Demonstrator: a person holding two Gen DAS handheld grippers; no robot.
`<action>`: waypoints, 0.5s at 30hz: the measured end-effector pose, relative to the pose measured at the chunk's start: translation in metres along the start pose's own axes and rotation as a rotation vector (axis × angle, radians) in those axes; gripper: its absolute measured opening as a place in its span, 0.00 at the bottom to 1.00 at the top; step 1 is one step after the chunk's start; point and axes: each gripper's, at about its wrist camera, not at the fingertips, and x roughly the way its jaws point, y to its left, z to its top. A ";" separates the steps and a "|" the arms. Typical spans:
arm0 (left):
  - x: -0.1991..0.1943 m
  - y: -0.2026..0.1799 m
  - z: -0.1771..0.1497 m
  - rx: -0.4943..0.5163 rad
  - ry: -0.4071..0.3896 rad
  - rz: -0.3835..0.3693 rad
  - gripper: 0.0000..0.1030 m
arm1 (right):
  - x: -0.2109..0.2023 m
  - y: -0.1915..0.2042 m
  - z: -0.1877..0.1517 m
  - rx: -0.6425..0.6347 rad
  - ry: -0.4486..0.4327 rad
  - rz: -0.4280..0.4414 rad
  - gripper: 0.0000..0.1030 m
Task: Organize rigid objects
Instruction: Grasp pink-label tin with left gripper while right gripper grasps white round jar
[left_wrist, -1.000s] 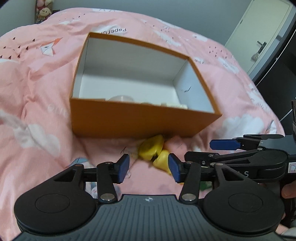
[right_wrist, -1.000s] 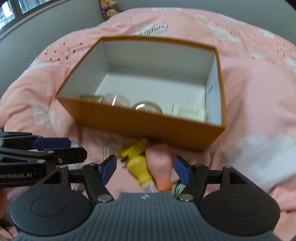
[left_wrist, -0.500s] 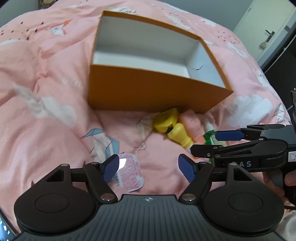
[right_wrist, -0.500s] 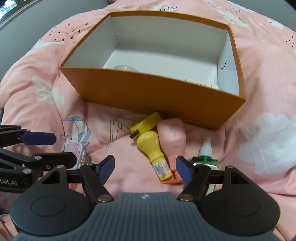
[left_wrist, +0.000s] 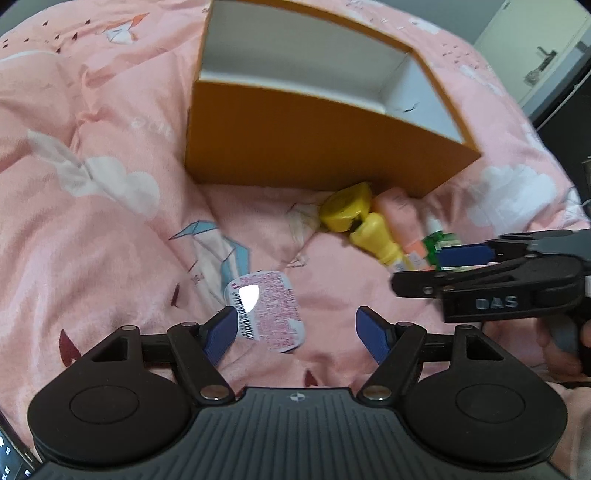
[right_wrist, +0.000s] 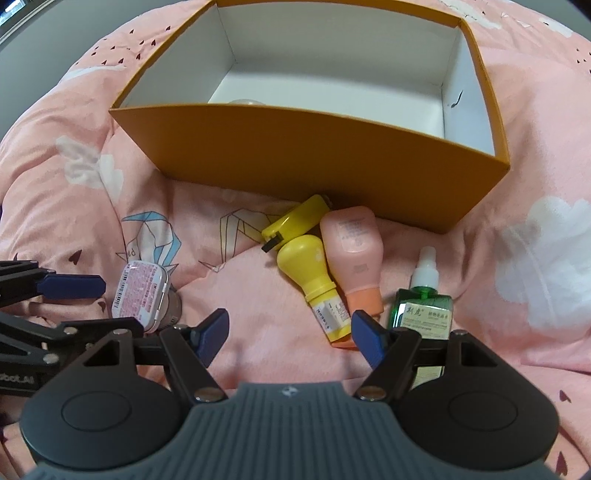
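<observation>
With both pairs of fingers spread and pinching nothing, the left gripper (left_wrist: 295, 330) hangs over the tin (left_wrist: 266, 310) on the bed (left_wrist: 92, 192); the soft quilt may tip it away from the box (left_wrist: 317, 147), while the right gripper (right_wrist: 288, 334) could snag two bottles (right_wrist: 314, 273).

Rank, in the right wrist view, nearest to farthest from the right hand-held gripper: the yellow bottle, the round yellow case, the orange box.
From the right hand-held gripper:
1. Yellow bottle, just ahead, lying on the bedding.
2. Round yellow case, beyond the bottle's base.
3. Orange box, farthest back.
</observation>
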 end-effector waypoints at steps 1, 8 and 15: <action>0.003 0.000 0.000 0.000 0.002 0.022 0.82 | 0.001 0.000 0.000 -0.001 0.002 0.001 0.70; 0.022 -0.009 0.003 0.042 0.029 0.085 0.83 | 0.002 -0.007 -0.001 0.028 0.004 -0.006 0.70; 0.029 -0.007 0.002 0.041 0.033 0.134 0.57 | 0.003 -0.004 -0.001 0.018 0.009 -0.012 0.70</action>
